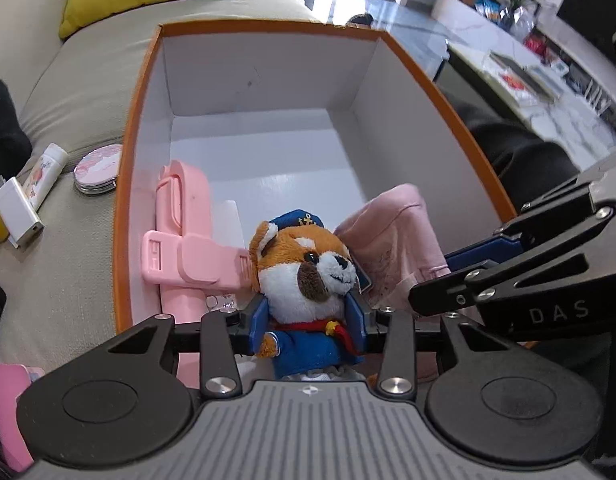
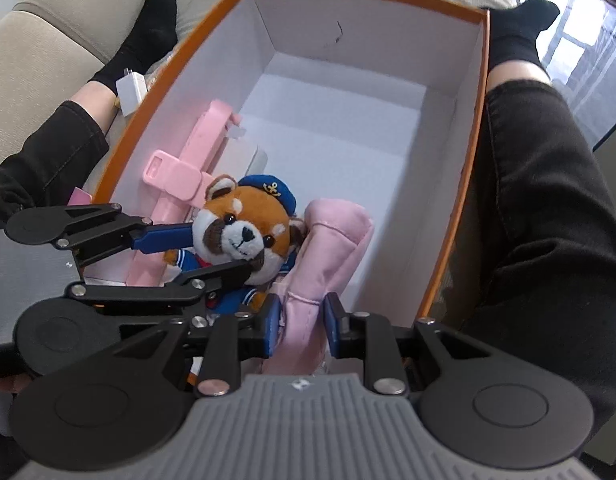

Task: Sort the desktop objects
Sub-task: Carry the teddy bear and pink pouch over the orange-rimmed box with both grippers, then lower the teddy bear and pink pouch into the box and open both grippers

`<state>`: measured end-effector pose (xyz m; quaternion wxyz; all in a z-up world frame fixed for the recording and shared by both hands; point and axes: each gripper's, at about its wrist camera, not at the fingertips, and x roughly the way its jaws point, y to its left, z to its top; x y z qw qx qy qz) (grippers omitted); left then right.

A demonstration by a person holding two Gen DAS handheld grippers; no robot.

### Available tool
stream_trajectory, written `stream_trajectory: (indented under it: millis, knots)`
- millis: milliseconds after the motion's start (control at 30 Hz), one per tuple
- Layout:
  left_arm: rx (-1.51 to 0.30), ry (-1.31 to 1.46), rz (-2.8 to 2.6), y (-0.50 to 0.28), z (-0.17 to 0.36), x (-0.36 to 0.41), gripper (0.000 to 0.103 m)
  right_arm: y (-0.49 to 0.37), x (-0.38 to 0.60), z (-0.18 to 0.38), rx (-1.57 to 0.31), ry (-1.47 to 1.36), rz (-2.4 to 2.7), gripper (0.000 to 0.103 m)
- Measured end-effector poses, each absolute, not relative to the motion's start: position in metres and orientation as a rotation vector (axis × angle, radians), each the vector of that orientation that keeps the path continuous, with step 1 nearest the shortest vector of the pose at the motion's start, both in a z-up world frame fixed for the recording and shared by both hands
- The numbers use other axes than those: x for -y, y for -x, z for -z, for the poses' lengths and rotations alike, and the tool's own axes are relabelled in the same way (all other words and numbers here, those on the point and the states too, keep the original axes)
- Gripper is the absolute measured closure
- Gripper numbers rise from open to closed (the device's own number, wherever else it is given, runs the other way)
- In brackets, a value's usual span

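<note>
Plush fox between left jaws, pink pouch between right jaws

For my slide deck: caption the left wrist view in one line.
Left gripper clamps a sailor plush over the orange-rimmed box, beside a pink phone holder and pink pouch.

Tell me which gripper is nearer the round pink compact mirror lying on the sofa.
Left. The left gripper holds the plush fox in the box's near end, on the compact mirror side. The right gripper holds the pink pouch farther from it.
</note>
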<state>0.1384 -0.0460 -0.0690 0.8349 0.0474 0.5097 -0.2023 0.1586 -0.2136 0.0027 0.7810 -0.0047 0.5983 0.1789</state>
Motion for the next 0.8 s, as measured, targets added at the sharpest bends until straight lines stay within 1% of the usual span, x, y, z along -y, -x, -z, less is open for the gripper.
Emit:
stream_trajectory:
  millis: [200, 333, 433, 500, 533, 633, 733, 800]
  knots:
    - [-1.087, -0.168, 0.445, -0.132, 0.077, 0.048, 0.051, -0.158, 0.207, -0.001, -1.283, 0.03, -0.401, 0.077]
    - [-1.061, -0.153, 0.485, -0.127, 0.067, 0.041, 0.049, -0.158, 0.208, -0.002, -1.282, 0.036, -0.402, 0.077]
    - [-1.053, -0.131, 0.534, -0.124, 0.057, 0.035, 0.049, -0.158, 0.204, 0.0, -1.285, 0.057, -0.395, 0.076]
    - [-1.051, -0.131, 0.549, -0.122, 0.053, 0.031, 0.052, -0.159, 0.2, 0.0, -1.289, 0.072, -0.392, 0.076]
    - [-1.048, -0.131, 0.55, -0.121, 0.052, 0.03, 0.059, -0.159, 0.198, -0.001, -1.286, 0.065, -0.402, 0.076]
    - [-1.044, -0.118, 0.552, -0.121, 0.052, 0.025, 0.067, -0.16, 0.193, -0.002, -1.277, 0.038, -0.425, 0.076]
    - [-1.042, -0.103, 0.556, -0.121, 0.05, 0.02, 0.072, -0.164, 0.189, 0.0, -1.283, 0.0, -0.435, 0.077]
    - [-1.04, -0.107, 0.559, -0.122, 0.049, 0.021, 0.072, -0.166, 0.187, 0.002, -1.288, -0.013, -0.44, 0.077]
